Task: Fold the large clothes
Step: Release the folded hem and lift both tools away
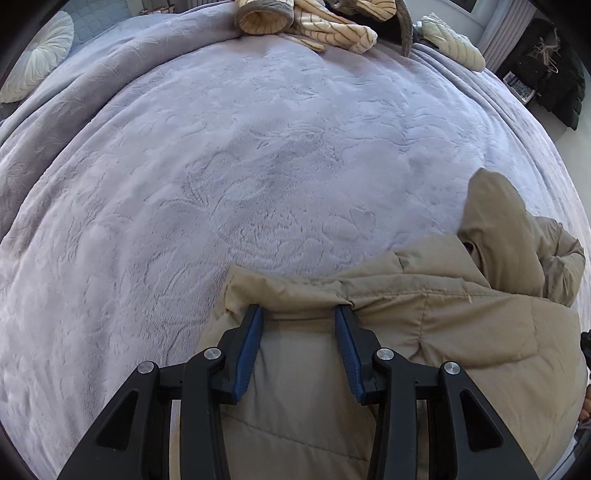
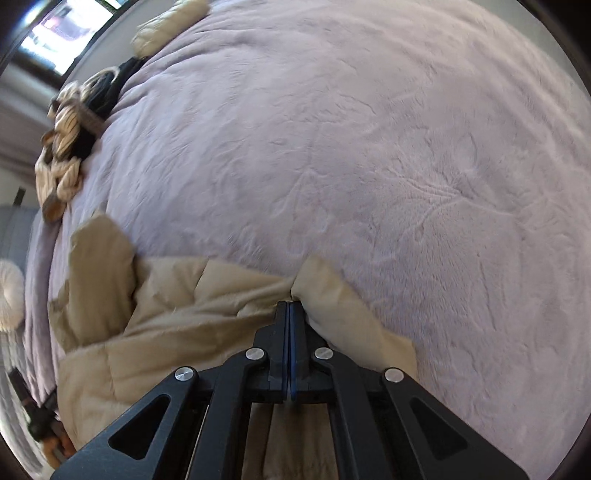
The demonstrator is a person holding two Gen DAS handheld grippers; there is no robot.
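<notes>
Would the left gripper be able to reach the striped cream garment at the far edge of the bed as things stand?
Probably not at once: the left gripper is shut on the tan jacket, and the striped garment lies far across the blanket.

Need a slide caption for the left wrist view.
Left gripper clamps the beige puffer jacket over a lavender bedspread.

Left gripper (image 1: 300, 314) fingers clamp tan padded jacket (image 1: 443, 325) edge on lilac blanket (image 1: 258, 147).
</notes>
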